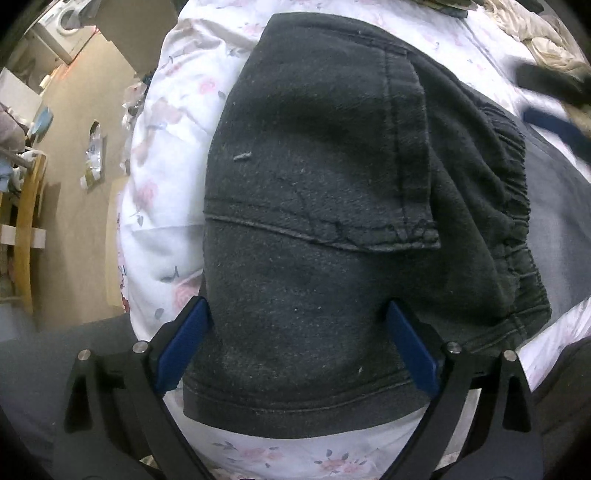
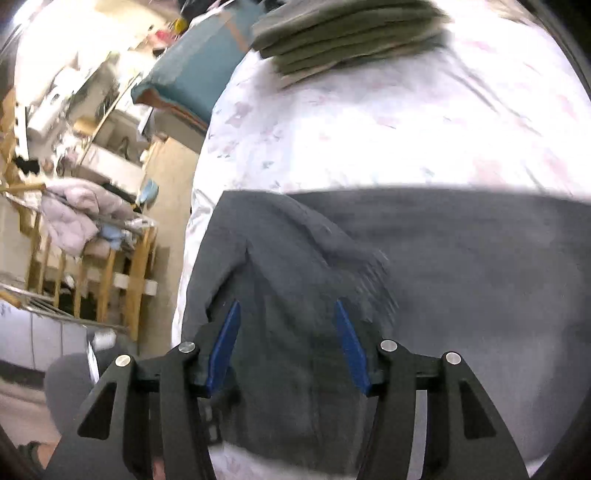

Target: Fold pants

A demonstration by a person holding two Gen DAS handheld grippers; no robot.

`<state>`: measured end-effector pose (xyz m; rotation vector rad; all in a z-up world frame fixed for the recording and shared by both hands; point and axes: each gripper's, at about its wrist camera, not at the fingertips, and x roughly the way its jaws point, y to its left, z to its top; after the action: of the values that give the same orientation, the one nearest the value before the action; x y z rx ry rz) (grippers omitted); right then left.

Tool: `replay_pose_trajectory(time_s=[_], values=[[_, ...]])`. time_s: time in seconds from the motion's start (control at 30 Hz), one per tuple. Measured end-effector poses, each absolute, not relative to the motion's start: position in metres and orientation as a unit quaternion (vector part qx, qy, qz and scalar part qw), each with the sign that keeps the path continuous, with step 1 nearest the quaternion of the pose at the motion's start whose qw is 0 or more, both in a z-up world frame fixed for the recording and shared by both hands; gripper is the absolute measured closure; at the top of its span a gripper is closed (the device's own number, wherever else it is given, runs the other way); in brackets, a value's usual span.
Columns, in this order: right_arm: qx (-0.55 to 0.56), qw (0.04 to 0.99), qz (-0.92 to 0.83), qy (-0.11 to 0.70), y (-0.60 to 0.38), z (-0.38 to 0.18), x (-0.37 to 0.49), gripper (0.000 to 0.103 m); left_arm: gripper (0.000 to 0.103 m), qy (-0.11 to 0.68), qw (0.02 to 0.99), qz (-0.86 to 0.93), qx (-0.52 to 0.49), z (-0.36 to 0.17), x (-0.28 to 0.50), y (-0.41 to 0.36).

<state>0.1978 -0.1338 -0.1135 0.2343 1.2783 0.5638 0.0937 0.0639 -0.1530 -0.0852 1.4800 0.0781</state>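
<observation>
Lower centre of the left wrist view: left claw (image 1: 297, 343), spread wide, blue fingers (image 1: 184, 343) flanking the folded black pants (image 1: 314, 206) on the floral bed (image 1: 162, 206). Lower centre of the right wrist view: right claw (image 2: 288, 343), released, above grey cloth (image 2: 461, 280); contact unclear.

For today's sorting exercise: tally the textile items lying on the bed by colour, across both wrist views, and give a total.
Black/dark grey pants: 1
Grey cloth beneath the pants: 1
Olive-green folded stack: 1, layers too blurred to count
White floral bedsheet: 1
Total: 4
</observation>
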Motion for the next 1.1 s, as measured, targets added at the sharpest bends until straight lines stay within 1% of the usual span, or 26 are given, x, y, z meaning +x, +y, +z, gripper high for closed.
replay_pose_trajectory(time_s=[0.03,0.07,0.1,0.13,0.2,0.23,0.33,0.43,0.5,0.53,0.57,0.67,0.73,0.8,0.83,0.87,0.93,1.03,1.07,1.1], values=[[0.077,0.763,0.251,0.590,-0.123,-0.121,0.208,0.044,0.008,0.676,0.735,0.036,-0.038,-0.155,0.094,0.065],[0.054,0.763,0.247,0.594,-0.115,-0.130,0.219,0.039,0.007,0.677,0.734,0.037,-0.038,-0.159,0.096,0.066],[0.035,0.759,0.246,0.602,-0.109,-0.141,0.228,0.039,0.007,0.678,0.733,0.037,-0.038,-0.161,0.095,0.066],[0.020,0.749,0.249,0.613,-0.105,-0.151,0.234,0.041,0.006,0.680,0.732,0.038,-0.039,-0.163,0.095,0.067],[-0.006,0.746,0.259,0.613,-0.103,-0.158,0.235,0.096,0.006,0.684,0.728,0.037,-0.038,-0.167,0.095,0.067],[-0.008,0.748,0.265,0.609,-0.103,-0.156,0.237,0.100,0.006,0.687,0.725,0.035,-0.037,-0.170,0.095,0.069],[0.000,0.775,0.239,0.584,-0.117,-0.145,0.250,0.100,0.006,0.691,0.722,0.031,-0.032,-0.172,0.095,0.072],[-0.022,0.785,0.230,0.574,-0.121,-0.153,0.249,0.100,0.006,0.692,0.721,0.032,-0.027,-0.174,0.096,0.071],[-0.050,0.800,0.222,0.556,-0.119,-0.145,0.240,0.095,0.006,0.692,0.721,0.035,-0.027,-0.174,0.096,0.070],[-0.049,0.806,0.216,0.548,-0.120,-0.138,0.236,0.086,0.006,0.691,0.721,0.035,-0.026,-0.174,0.095,0.069],[-0.046,0.811,0.213,0.543,-0.122,-0.132,0.233,0.082,0.006,0.691,0.722,0.036,-0.026,-0.174,0.094,0.068],[-0.016,0.818,0.248,0.519,-0.131,-0.110,0.210,0.082,0.006,0.691,0.721,0.037,-0.027,-0.173,0.094,0.065],[0.017,0.800,0.291,0.524,-0.129,-0.107,0.193,0.082,0.006,0.691,0.721,0.038,-0.027,-0.173,0.094,0.065],[0.030,0.773,0.320,0.546,-0.124,-0.117,0.176,0.082,0.006,0.691,0.722,0.039,-0.025,-0.172,0.094,0.061],[0.003,0.771,0.308,0.557,-0.119,-0.128,0.170,0.085,0.006,0.690,0.722,0.039,-0.023,-0.172,0.094,0.060],[-0.025,0.777,0.288,0.559,-0.115,-0.135,0.168,0.090,0.005,0.690,0.722,0.038,-0.023,-0.171,0.093,0.058],[-0.062,0.787,0.265,0.553,-0.111,-0.156,0.164,0.091,0.005,0.689,0.723,0.040,-0.019,-0.169,0.092,0.054],[-0.038,0.792,0.248,0.556,-0.114,-0.151,0.160,0.091,0.005,0.689,0.724,0.044,-0.014,-0.167,0.092,0.049],[-0.021,0.792,0.248,0.558,-0.118,-0.145,0.159,0.090,0.005,0.689,0.723,0.044,-0.019,-0.165,0.092,0.048],[0.016,0.792,0.250,0.557,-0.130,-0.132,0.155,0.086,0.005,0.688,0.724,0.042,-0.025,-0.161,0.092,0.049]])
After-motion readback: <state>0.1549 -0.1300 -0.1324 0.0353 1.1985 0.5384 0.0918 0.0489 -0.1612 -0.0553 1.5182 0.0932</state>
